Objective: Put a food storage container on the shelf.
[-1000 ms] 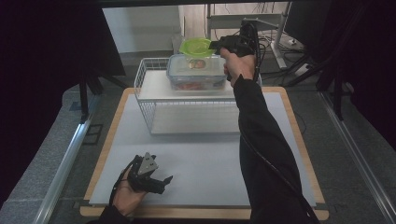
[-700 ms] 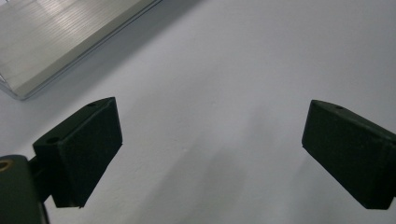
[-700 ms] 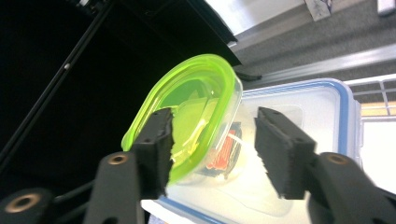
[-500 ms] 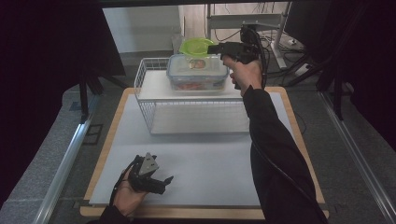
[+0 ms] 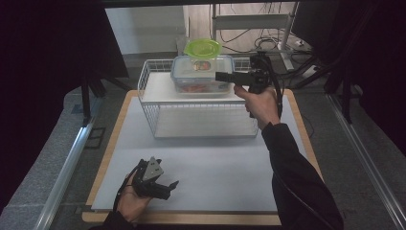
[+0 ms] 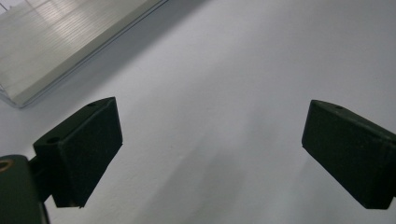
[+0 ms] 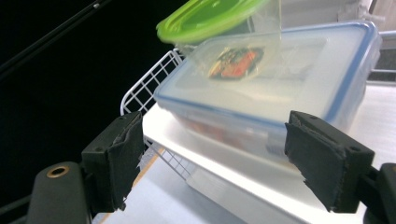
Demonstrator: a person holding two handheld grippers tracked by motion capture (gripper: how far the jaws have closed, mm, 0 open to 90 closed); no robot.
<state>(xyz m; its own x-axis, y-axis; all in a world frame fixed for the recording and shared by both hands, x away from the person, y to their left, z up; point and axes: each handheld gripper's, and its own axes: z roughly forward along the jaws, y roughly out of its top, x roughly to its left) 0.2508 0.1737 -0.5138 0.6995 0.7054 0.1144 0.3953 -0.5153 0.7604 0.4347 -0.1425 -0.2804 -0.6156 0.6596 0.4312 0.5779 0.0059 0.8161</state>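
Swinging down from above the boxes, the right gripper (image 5: 221, 76) is now lying level in the upper centre of the high view, its jaws pointing toward the frame's left at the right end of the clear blue-rimmed box (image 5: 203, 73). A second ago it was higher and tilted, beside the green-lidded tub (image 5: 202, 47); half a second ago it was already levelling out. That suggests the person is lining up a grasp on the box rather than on the tub.

In the right gripper view the jaws are standing wide apart, one at lower left and one at lower right, with the box's (image 7: 275, 88) near end sitting between and beyond them, untouched. The tub (image 7: 212, 17) is resting tilted on the box's lid at upper centre of that frame.

Going from largest down: one white work surface (image 5: 206, 167), one white wire rack (image 5: 196, 112) in the upper middle of the high view carrying the box on its top shelf, one box, one tub, and two grippers.

The left gripper (image 5: 165, 188) is staying where it was, at the lower left of the high view, held low over the surface; in the left gripper view its jaws are spread with nothing between them.
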